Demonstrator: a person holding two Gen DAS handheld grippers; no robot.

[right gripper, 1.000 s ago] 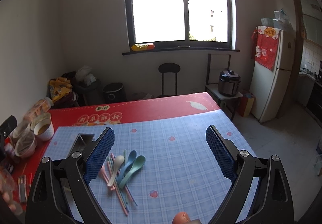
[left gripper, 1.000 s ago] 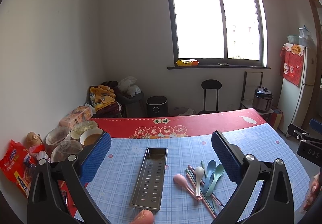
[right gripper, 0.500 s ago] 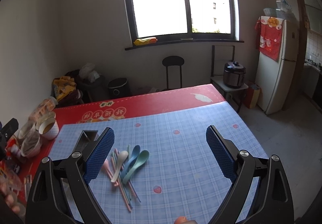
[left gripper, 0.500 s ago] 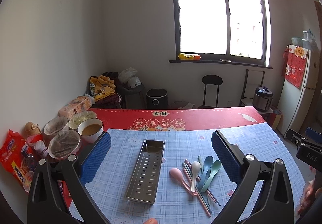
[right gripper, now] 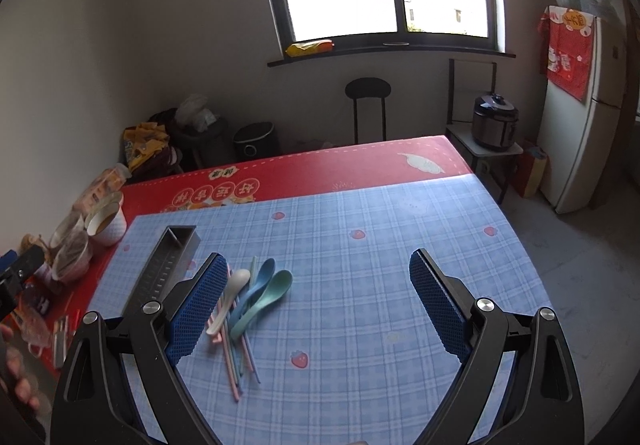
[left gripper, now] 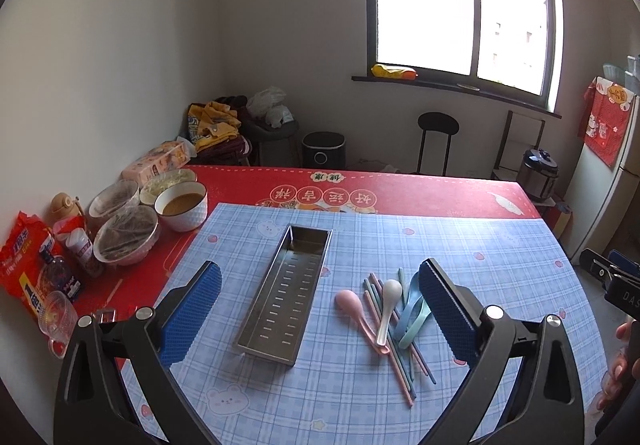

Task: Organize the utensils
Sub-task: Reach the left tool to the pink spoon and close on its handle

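Both tongs, left (left gripper: 320,309) and right (right gripper: 316,305), hang spread above the table, spoons (left gripper: 394,309) lying below.

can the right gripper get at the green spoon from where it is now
Probably yes: the right gripper is open above the table, and the green spoon lies on top of the pile, uncovered on its right side.

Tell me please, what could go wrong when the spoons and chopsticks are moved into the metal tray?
1. The spoons lie across the chopsticks in one heap, so grasping one piece may drag or scatter the others.
2. The metal tray sits loose on the smooth tablecloth; a bump could push it askew.
3. The left gripper and right gripper, both open, face the same pile and might collide.
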